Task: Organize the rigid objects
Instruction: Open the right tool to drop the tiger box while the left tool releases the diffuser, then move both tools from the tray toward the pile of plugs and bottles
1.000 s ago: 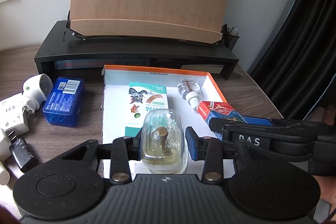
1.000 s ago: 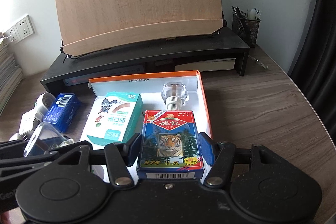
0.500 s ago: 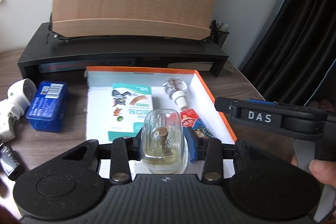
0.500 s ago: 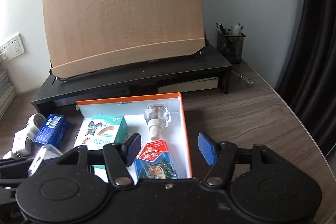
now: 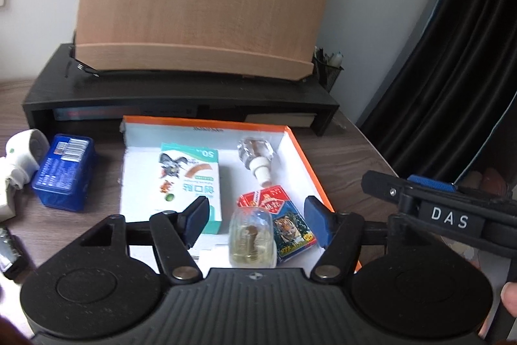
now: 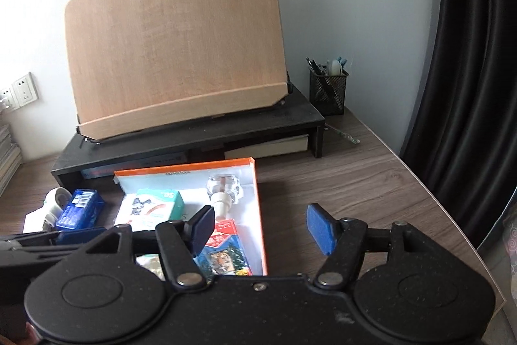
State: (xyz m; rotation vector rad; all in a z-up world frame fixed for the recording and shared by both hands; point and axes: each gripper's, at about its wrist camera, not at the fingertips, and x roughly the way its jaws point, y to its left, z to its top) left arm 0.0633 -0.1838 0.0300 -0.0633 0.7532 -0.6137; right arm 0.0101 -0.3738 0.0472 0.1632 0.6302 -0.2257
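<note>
charger [image 5: 9, 251] cut off, book spines [image 6: 6, 157] cropped

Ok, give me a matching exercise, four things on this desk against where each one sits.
Things:
1. tiger-print card pack
2. blue plastic box
3. black mesh pen cup
4. teal cartoon carton

Places:
A. on the desk, left of the orange-rimmed tray
B. tray's near right corner
C. beside the black riser's right end
D. tray's left half

Pairs: 1-B, 2-A, 3-C, 4-D

A home desk: wooden bookstand [image 6: 174, 44] on monitor riser [image 6: 194, 138], pen cup [image 6: 328, 89].
</note>
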